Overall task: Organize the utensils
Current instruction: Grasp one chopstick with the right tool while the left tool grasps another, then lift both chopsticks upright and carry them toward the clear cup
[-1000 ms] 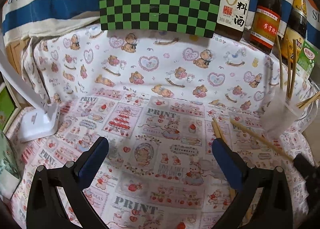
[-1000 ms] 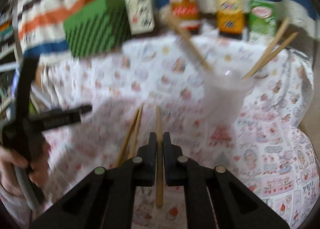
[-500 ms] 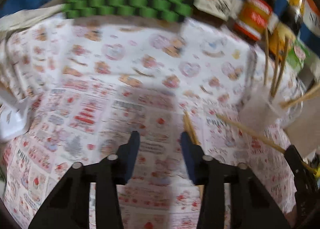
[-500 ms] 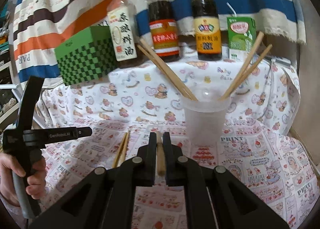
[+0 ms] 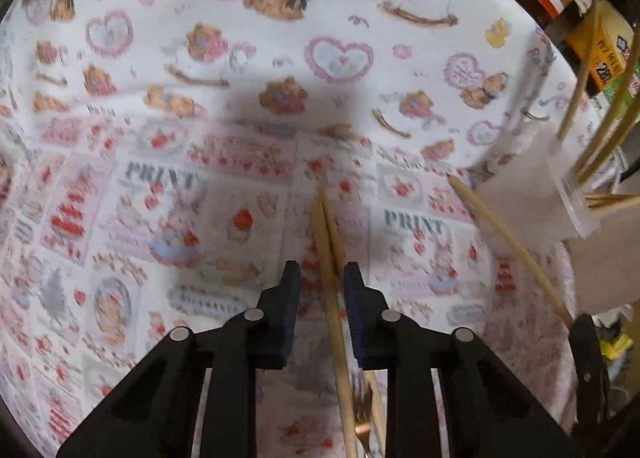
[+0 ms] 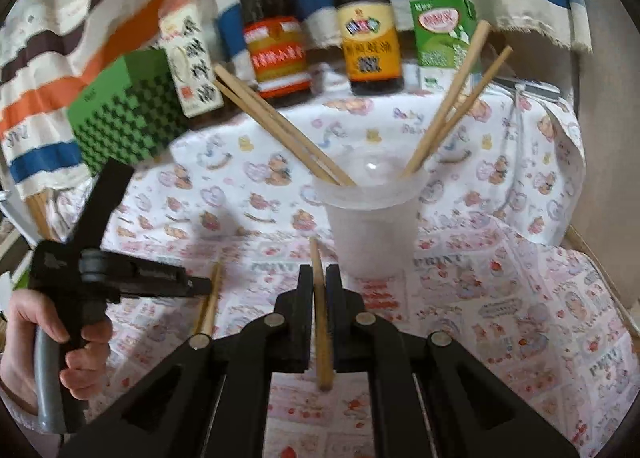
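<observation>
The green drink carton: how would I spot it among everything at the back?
Find the row of bottles before the striped cloth. At its right end, beside the yellow-labelled dark bottle, stands the small green drink carton: the only box-shaped container there, with a white straw.

Black tongs (image 5: 319,278), silver screws, blue pads (image 5: 291,298).

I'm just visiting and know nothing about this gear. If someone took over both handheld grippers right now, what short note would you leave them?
Right gripper: shut on one chopstick, held just in front of the plastic cup.
Left gripper: jaws closing around a pair of chopsticks lying on the tablecloth; not clamped yet.
Done: four chopsticks already stand in the cup.
Left: drop the held chopstick into the cup, then finish gripping the pair and add it.
</observation>
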### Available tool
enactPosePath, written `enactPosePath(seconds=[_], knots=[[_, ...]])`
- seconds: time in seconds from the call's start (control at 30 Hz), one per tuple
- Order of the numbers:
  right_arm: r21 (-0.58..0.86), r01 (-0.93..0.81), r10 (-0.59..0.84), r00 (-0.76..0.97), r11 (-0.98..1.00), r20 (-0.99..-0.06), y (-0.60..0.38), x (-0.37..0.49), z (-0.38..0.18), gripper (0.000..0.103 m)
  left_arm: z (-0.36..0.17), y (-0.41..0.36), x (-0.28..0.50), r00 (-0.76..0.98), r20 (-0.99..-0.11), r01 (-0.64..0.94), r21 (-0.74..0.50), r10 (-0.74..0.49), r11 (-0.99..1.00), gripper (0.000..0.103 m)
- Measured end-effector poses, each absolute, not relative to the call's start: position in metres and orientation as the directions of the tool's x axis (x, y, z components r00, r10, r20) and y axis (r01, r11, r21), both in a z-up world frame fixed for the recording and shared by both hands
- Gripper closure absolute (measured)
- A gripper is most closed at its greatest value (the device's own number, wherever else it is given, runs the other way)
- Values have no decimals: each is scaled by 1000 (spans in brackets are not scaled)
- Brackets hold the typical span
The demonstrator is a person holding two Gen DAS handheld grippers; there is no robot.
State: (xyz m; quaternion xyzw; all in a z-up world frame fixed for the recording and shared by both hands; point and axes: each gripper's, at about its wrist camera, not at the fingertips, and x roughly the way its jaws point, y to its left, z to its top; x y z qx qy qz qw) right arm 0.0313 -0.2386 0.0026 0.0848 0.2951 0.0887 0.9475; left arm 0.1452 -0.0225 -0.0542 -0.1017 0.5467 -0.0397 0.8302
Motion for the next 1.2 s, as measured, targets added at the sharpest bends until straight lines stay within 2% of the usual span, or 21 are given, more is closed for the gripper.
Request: enactPosePath(seconds=[0.3,0.53,0.57,0.6,0.77,0.87,0.97,1.1,1.2], knots=[[214,-103,203,827,971,-525,-243,28,8,98,-56,-36,150,393,-911,-49,-159,-127,986,84],[212,-108,204,836,971,-510,-243,25,11,98,-55,-64,166,427,-904,-15,-27,-18,1000,84],[214,-110,207,839,971,-504,-243,24,12,98,-55,-65,168,424,-905,-19,-33,-22,999,86],[217,-112,208,845,970,-493,-244,23,13,98,-55,-65,170,419,-908,-23,-39,-26,999,95],[235,-122,223,853,964,-472,-248,20,17,98,-40,-57,166,435,-900,19,-32,-37,999,97],[250,-126,234,851,960,-471,-249,20,17,98,-7,-56,152,522,-852,32,-27,-40,999,97],[268,-142,250,869,953,-426,-253,14,23,98,40,-57,130,620,-783,52,-29,-55,998,97],[253,-158,237,917,954,-321,-257,-1,36,98,104,-56,89,751,-656,85,-16,-74,996,97],[236,-161,222,940,958,-259,-258,-10,44,98,138,-53,66,807,-577,109,-55,-121,993,97]])
